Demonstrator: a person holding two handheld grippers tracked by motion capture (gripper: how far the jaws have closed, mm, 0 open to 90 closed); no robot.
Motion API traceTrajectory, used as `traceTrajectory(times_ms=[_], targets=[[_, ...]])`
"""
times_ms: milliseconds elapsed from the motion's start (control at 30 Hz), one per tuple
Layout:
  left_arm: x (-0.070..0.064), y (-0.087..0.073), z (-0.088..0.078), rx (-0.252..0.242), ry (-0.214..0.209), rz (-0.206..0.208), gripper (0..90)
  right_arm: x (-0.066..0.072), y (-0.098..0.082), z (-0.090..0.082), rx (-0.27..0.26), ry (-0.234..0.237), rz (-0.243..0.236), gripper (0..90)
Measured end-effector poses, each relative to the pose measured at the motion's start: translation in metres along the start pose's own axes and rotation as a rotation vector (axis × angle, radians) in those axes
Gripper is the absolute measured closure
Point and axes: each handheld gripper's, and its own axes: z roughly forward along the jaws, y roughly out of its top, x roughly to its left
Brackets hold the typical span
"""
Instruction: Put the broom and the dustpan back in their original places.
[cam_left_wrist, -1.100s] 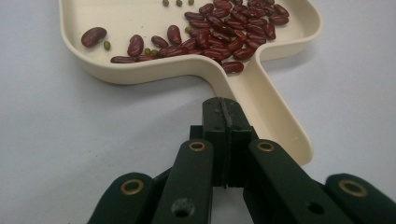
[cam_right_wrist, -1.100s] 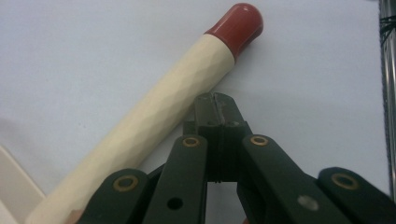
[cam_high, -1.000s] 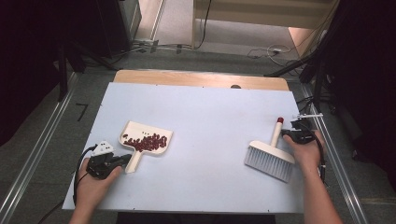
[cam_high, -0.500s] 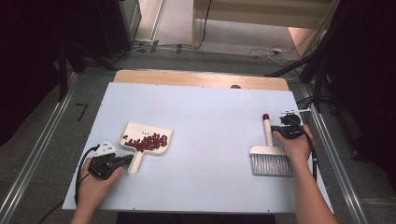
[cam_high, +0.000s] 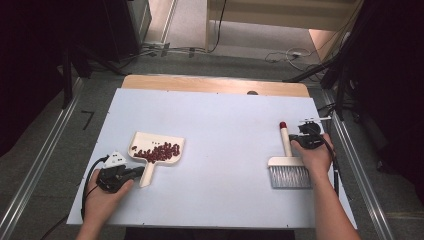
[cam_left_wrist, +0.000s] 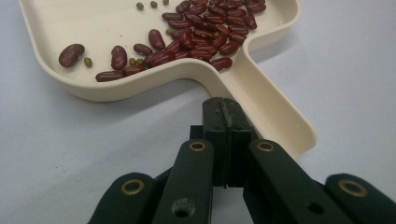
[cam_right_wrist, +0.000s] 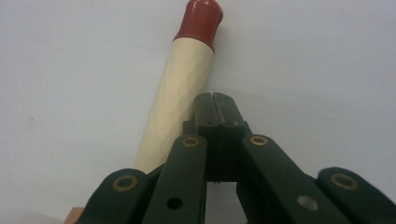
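Beans (cam_left_wrist: 196, 39) lie gathered in the cream dustpan (cam_high: 156, 150) at your left, the brush (cam_high: 287, 165) lies flat at your right, both the left gripper (cam_left_wrist: 224, 109) and right gripper (cam_right_wrist: 214, 103) sit clenched empty beside their handles, so sweeping looks finished; emptying the pan would first call for regripping its handle.

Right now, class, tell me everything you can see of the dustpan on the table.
The dustpan is cream, plastic by the look, a shallow square tray with a raised rim and a short channelled handle. It lies flat on the pale blue table, at its left, handle toward the person. Dark red beans and a few small green ones lie heaped in it. The left gripper, shut, sits at the handle; contact is unclear.
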Motion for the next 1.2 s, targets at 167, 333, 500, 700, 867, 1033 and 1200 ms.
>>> traceTrajectory(times_ms=[167,333,500,700,867,1033,1200], targets=[[-0.003,0.001,0.001,0.006,-0.013,0.015,90.0,0.000,0.000,0.000,-0.002,-0.002,-0.001,88.2],[-0.005,0.001,0.002,0.013,-0.033,0.037,90.0,0.000,0.000,0.000,-0.002,0.001,0.003,88.2],[-0.007,0.001,0.002,0.010,-0.058,0.057,90.0,0.000,0.000,0.000,-0.003,0.004,0.009,88.2],[-0.007,0.002,0.001,-0.004,-0.056,0.049,90.0,-0.001,-0.001,-0.001,-0.009,-0.004,0.007,88.2],[-0.004,0.003,-0.006,-0.046,-0.060,0.024,85.9,0.000,-0.004,-0.018,-0.114,0.018,0.037,84.8],[-0.003,0.004,-0.012,-0.115,-0.055,0.014,72.2,0.004,-0.014,-0.036,-0.215,0.081,0.012,62.0],[-0.004,0.006,-0.016,-0.168,-0.038,0.001,48.6,0.006,-0.030,-0.050,-0.283,0.139,-0.003,42.1]])
